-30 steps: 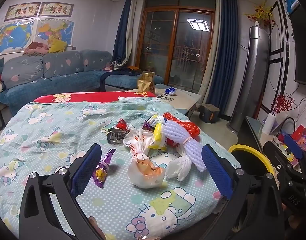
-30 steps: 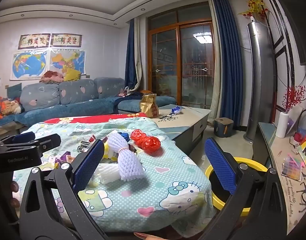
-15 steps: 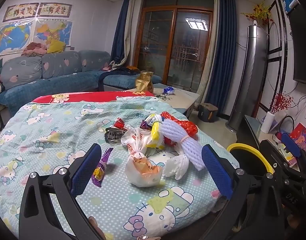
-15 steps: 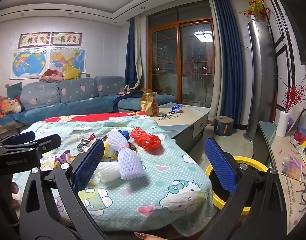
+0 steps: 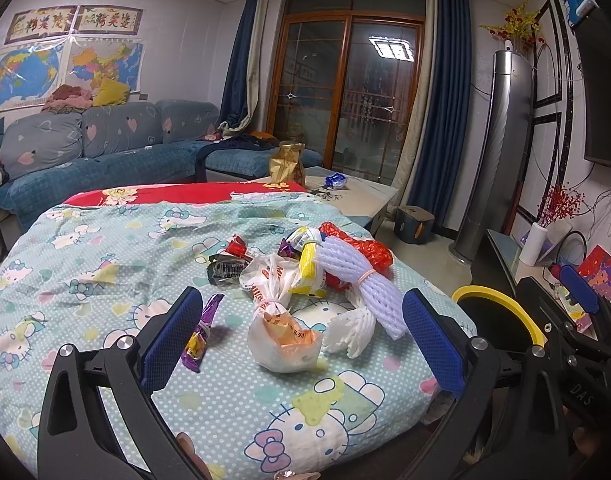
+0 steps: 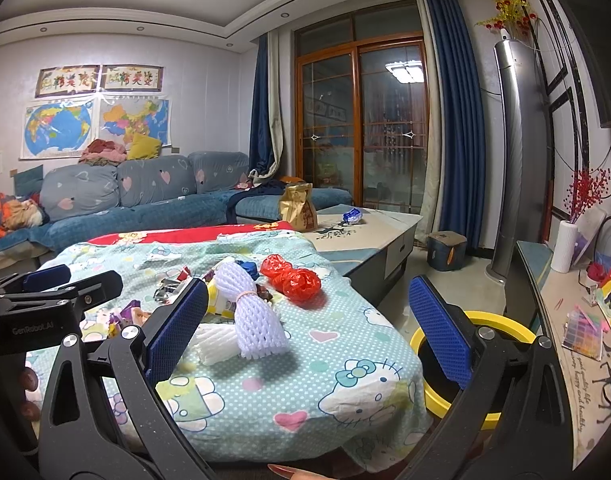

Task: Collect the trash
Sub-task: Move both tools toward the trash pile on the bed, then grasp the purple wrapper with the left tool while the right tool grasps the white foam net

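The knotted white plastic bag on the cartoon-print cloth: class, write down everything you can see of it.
The knotted white plastic bag is thin, crinkled film with red printing, tied off at a narrow neck so loose handles flare above. Its rounded lower part holds something orange that shows through. It sits slumped on the cartoon-print cloth, nearest the open left gripper, which does not touch it. White foam netting lies against its right side; a purple wrapper lies apart on its left.

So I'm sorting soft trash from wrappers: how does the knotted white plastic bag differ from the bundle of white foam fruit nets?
The white plastic bag is smooth, tied at the neck, with something orange inside; the foam net bundle is ribbed mesh, banded around its middle. The bag sits rounded and upright; the bundle lies long and slanted. Both are whitish, lying on the patterned cloth.
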The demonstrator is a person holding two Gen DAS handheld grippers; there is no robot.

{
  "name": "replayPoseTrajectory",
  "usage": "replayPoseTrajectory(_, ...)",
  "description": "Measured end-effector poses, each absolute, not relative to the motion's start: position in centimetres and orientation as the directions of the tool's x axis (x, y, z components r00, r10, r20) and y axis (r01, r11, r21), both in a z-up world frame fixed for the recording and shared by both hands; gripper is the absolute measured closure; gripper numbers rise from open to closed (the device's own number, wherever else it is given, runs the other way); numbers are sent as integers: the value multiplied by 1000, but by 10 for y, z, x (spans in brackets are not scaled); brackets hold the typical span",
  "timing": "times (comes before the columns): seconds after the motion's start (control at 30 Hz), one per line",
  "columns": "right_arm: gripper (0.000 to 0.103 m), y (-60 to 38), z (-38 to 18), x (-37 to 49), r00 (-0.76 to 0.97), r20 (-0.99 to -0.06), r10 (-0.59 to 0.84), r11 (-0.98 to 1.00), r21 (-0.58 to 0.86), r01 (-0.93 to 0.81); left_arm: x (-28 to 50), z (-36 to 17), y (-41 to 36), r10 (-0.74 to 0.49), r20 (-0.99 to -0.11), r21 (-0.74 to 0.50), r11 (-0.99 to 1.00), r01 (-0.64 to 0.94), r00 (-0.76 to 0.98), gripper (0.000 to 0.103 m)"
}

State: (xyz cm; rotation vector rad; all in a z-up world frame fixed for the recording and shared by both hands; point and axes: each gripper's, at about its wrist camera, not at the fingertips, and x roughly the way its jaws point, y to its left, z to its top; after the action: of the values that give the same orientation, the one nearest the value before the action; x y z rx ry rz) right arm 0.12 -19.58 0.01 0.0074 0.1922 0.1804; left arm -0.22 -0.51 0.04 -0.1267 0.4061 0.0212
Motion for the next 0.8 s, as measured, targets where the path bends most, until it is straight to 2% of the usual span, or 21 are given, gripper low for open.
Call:
replayPoseTrajectory(0.5, 10, -183, -9, 29, 941, -233, 247, 969, 27, -248, 7, -4, 20, 17, -396, -160, 983, -87, 918, 6)
replayPoseTrajectory(0.8, 10, -156, -10, 61, 898, -313, 310, 946, 4, -326, 20, -5, 68, 70, -413, -218, 960, -173, 908, 6)
